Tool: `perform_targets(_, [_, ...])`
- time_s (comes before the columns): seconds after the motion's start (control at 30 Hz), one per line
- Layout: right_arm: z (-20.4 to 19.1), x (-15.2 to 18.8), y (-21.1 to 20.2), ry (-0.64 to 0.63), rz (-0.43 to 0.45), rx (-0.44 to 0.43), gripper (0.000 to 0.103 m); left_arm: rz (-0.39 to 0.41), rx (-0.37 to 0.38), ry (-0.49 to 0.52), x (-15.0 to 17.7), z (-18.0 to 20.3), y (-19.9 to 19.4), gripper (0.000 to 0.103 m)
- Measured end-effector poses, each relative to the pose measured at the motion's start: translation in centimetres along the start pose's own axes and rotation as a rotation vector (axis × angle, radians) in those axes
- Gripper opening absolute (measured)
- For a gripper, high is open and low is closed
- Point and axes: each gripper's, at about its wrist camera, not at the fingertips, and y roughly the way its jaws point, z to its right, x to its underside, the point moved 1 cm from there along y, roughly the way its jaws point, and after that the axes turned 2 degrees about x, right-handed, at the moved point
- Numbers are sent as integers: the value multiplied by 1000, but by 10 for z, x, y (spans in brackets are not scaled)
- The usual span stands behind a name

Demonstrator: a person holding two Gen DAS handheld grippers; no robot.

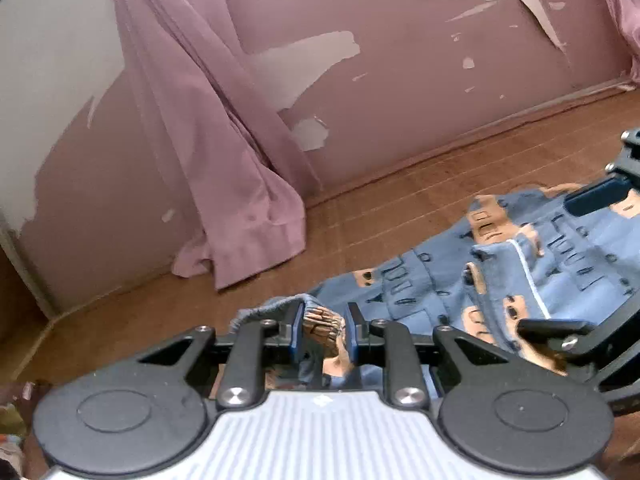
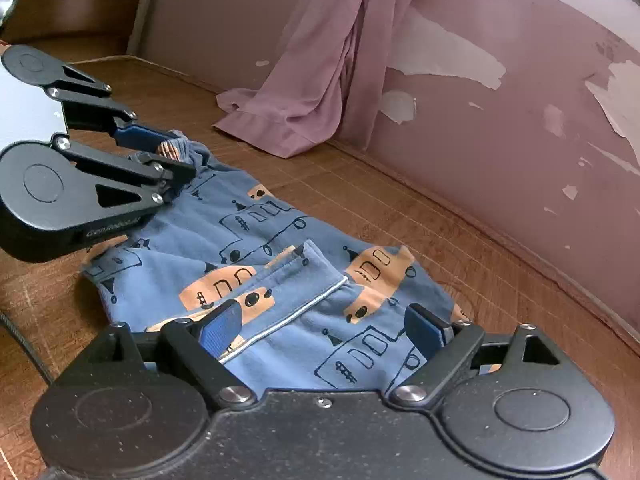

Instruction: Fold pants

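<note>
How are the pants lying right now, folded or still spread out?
Mostly spread out on the floor. The pants have only a flap turned over mid-garment; the left gripper pinches one end, the right gripper is open.

The soft blue cotton pants [image 2: 280, 280] have orange patches and black line drawings. The hanging cloth curtain [image 2: 320, 80] is pink. The wooden plank floor [image 2: 400, 208] is brown.

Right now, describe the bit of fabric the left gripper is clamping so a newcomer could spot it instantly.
On the brown wooden floor below the peeling mauve wall lie blue printed cotton pants. At their far end, nearest the pooled mauve curtain, the left gripper pinches a ribbed blue cuff. It alone is bunched and lifted; the rest lies flat.
</note>
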Motion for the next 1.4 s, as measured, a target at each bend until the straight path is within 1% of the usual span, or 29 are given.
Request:
perform_targets(0.1, [1,0,0,1,3,-4,89,-37,-43,-52,7,-18,14,24])
perform_targets(0.13, [2,1,0,6,3,-6,90,-51,-57,-67,9,-25,11,24])
perform_targets(0.17, [2,1,1,13,3,-8,90,-69,-69,-86,12,-33,15,24])
perform_targets(0.2, [2,2,1,19,3,-8,90,-93,-73,-108,16,-41,20,25])
perform_targets(0.3, [3,2,2,32,5,-10,90,-164,-48,-157,27,-55,31,28])
perform_targets(0.33, [3,3,2,32,6,-10,90,-158,-44,-163,31,-57,30,30])
perform_targets(0.4, [3,3,2,33,6,-11,90,-155,-52,-152,32,-56,29,37])
perform_targets(0.43, [3,3,2,35,6,-13,90,-160,-60,-146,31,-56,30,49])
perform_targets(0.47, [3,3,2,38,7,-14,90,-169,-68,-146,30,-57,32,66])
perform_targets(0.53, [4,3,2,43,7,-16,90,-198,-84,-175,29,-61,35,75])
perform_targets(0.57, [4,3,2,45,8,-16,90,-209,-76,-205,29,-65,37,76])
perform_targets(0.67, [4,3,2,47,9,-15,90,-229,-42,-276,31,-75,40,76])
perform_targets(0.7, [4,3,1,46,9,-16,90,-231,-34,-289,32,-77,40,74])
perform_targets(0.73, [4,3,1,48,10,-15,90,-232,-19,-304,33,-78,40,68])
perform_targets(0.77, [4,3,1,51,10,-14,90,-231,3,-318,34,-80,40,60])
perform_targets(0.8, [4,3,1,51,11,-14,90,-230,28,-329,34,-80,39,56])
perform_targets(0.83, [4,4,1,50,11,-14,90,-230,48,-338,34,-81,39,49])
perform_targets(0.87, [4,4,1,50,11,-14,90,-232,60,-346,34,-81,39,46])
perform_targets(0.93, [4,3,1,51,11,-14,90,-241,69,-371,34,-83,39,46])
perform_targets(1.07, [4,4,1,53,11,-14,90,-257,88,-456,37,-90,44,48])
perform_targets(1.2, [4,4,1,57,11,-16,90,-268,83,-475,36,-91,45,48])
perform_targets(1.3, [4,4,1,60,12,-16,90,-271,97,-485,36,-92,45,43])
perform_targets(1.4, [4,4,1,60,12,-15,91,-272,91,-461,33,-89,45,38])
